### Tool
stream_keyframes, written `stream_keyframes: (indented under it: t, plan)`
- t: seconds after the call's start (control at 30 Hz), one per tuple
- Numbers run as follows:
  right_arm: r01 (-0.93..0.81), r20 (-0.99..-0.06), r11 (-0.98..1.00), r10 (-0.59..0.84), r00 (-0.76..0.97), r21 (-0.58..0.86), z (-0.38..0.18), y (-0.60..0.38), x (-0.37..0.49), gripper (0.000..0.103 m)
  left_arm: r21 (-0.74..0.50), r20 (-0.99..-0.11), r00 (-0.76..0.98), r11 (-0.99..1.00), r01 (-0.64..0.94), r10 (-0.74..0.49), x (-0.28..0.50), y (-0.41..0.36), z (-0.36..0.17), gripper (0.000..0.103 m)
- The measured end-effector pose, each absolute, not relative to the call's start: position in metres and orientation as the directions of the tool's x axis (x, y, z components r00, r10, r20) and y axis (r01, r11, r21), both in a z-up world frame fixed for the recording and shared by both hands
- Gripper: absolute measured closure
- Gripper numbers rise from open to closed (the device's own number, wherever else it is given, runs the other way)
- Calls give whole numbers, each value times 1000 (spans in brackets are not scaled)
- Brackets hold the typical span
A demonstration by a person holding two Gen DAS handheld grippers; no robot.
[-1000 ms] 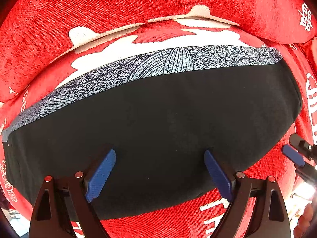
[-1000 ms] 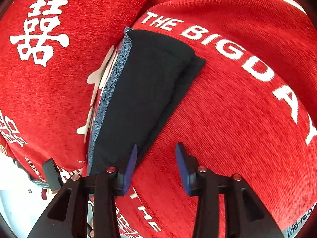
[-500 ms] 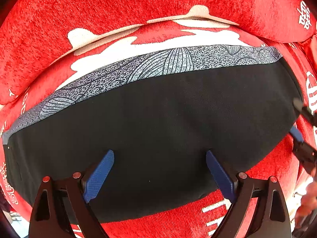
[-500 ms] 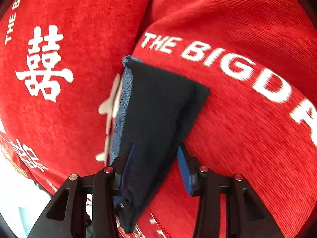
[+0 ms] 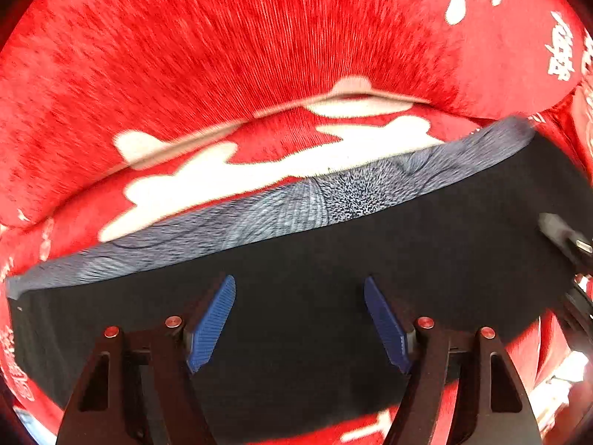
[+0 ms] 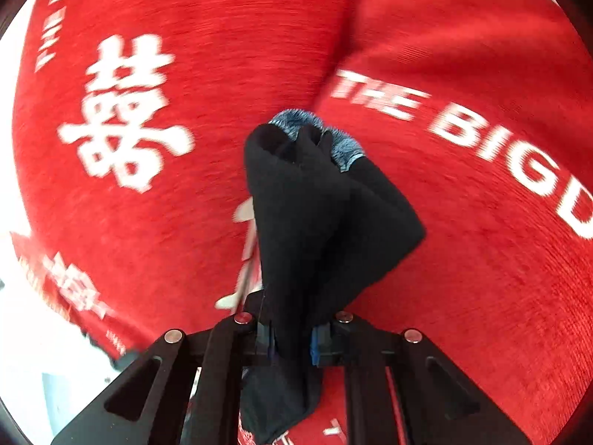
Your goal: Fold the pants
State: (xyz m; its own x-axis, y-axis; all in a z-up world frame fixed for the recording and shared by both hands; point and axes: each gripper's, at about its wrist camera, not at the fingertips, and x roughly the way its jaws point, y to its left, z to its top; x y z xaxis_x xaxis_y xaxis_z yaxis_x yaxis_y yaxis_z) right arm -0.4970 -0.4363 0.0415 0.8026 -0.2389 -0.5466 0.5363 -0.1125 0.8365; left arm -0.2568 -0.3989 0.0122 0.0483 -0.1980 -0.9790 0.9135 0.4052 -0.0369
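Red plush cover (image 6: 463, 259) with white lettering, creased; bright white area (image 6: 22, 333) lower left.

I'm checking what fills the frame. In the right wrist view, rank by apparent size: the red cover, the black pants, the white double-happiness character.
1. red cover, filling most of the view.
2. black pants, bunched in the right tongs; nearness enlarges them.
3. white character.

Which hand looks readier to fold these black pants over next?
The right. Its gripper is closing with one end of the pants bunched between its fingers, while the left gripper only straddles flat cloth, gripping nothing.
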Motion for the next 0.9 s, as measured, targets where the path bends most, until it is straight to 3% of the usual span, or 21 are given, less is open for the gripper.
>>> stream_keyframes:
  t: [0.17, 0.3, 0.57, 0.73, 0.9]
  plan:
    - [581, -566, 35, -185, 804, 813, 75, -431, -461, 89, 39, -981, 99, 329, 943, -169, -275, -406, -3, 29]
    - [641, -619, 177, -169, 767, 747, 106, -423, -429, 89, -92, -983, -21, 395, 914, -182, -244, -396, 6, 29]
    - [723, -749, 471, -176, 639, 505, 152, -374, -351, 89, -78, -962, 63, 489, 869, -265, -148, -329, 49, 29]
    - [708, -838, 630, -162, 521, 319, 136, -318, -270, 87, -11, -968, 133, 566, 824, -214, -71, -263, 51, 29]
    - [650, -926, 746, -132, 354, 142, 69, -252, -193, 79, 26, -981, 146, 657, 753, -129, -15, -200, 39, 29]
